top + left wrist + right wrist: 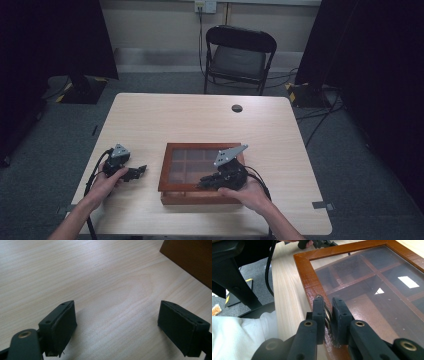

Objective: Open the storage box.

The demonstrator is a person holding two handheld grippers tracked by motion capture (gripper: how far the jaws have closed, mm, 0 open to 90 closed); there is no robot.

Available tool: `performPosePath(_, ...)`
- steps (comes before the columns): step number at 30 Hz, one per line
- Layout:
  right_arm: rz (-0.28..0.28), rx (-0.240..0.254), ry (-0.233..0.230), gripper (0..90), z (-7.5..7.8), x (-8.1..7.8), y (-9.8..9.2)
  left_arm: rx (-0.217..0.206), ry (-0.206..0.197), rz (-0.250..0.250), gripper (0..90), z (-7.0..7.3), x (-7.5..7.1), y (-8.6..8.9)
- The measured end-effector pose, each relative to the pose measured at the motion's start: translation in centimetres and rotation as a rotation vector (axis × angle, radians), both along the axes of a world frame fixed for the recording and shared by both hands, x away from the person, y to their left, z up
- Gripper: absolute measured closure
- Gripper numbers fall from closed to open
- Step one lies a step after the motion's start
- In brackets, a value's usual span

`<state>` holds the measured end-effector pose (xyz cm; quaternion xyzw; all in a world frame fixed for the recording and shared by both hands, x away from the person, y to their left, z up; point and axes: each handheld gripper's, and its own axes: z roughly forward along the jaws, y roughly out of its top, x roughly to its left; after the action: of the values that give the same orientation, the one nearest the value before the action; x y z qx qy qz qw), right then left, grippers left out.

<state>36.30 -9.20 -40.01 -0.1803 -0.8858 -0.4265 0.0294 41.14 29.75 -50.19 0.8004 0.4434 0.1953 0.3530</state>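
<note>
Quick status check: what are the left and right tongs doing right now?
Left tongs: open, empty, over the light wooden table.
Right tongs: shut on the small metal latch of the brown glass-lidded wooden box.

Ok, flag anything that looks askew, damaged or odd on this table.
Nothing stands out. The wooden box sits flat with its glass lid unbroken; the right gripper pinches a small metal latch at its front edge.

Looks to me like lab or studio — black curtains (55, 35), folding chair (239, 55), floor cables (320, 117), taped stands (82, 90).
</note>
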Motion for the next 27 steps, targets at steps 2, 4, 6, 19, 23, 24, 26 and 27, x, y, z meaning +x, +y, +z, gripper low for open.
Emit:
performPosePath(2,0.003,0.004,-0.004,81.5,0.2,0.1,0.0,0.000,0.000,0.000,14.5,0.0,0.0,0.0)
performPosePath(4,0.005,0.008,-0.001,81.5,0.3,0.1,-0.1,0.001,0.000,0.000,14.5,0.0,0.0,0.0)
performPosePath(6,0.006,0.007,-0.004,81.6,0.5,0.1,-0.1,0.000,0.000,0.000,14.5,0.0,0.0,0.0)
performPosePath(19,0.001,0.018,-0.014,81.7,1.6,0.2,-0.1,0.001,0.000,0.000,14.4,0.0,0.0,0.0)
performPosePath(23,-0.001,0.023,-0.015,81.7,1.8,0.3,-0.2,0.001,0.000,0.000,14.5,0.0,0.0,0.0)
performPosePath(24,-0.003,0.023,-0.016,81.7,1.9,0.3,-0.2,0.002,0.000,-0.001,14.5,0.0,0.0,0.0)
performPosePath(26,-0.001,0.024,-0.017,81.7,2.1,0.4,-0.1,0.002,-0.002,0.000,14.5,0.0,0.0,0.0)
performPosePath(27,-0.001,0.023,-0.018,81.7,2.2,0.5,-0.2,0.001,0.000,0.000,14.5,0.0,0.0,0.0)
